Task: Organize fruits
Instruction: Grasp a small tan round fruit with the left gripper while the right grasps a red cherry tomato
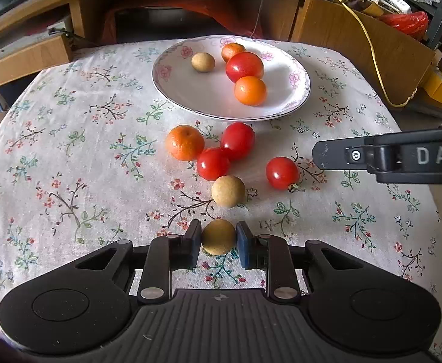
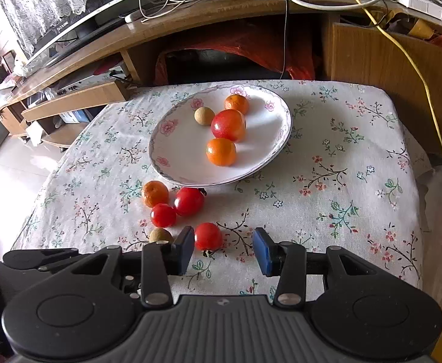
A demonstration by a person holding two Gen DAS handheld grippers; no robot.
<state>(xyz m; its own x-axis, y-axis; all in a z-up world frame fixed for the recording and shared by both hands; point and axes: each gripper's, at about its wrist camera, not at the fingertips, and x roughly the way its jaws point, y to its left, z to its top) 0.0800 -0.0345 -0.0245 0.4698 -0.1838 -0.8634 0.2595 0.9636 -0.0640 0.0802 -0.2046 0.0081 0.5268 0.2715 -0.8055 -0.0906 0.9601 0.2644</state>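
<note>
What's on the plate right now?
On the plate: two oranges, one red tomato and one tan longan. The tomato partly covers the far orange; nothing else shows there.

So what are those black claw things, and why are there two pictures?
A person holds one grabber in each hand. Each grabber has a camera looking along its two fingers, which is why you get two pictures. In the left one, the left grabber pinches a small tan fruit. In the right one, the right grabber is open, with a red tomato between its fingers. On the flowery tablecloth sits a plate holding four fruits. More tomatoes, an orange and another tan fruit lie loose.
</note>
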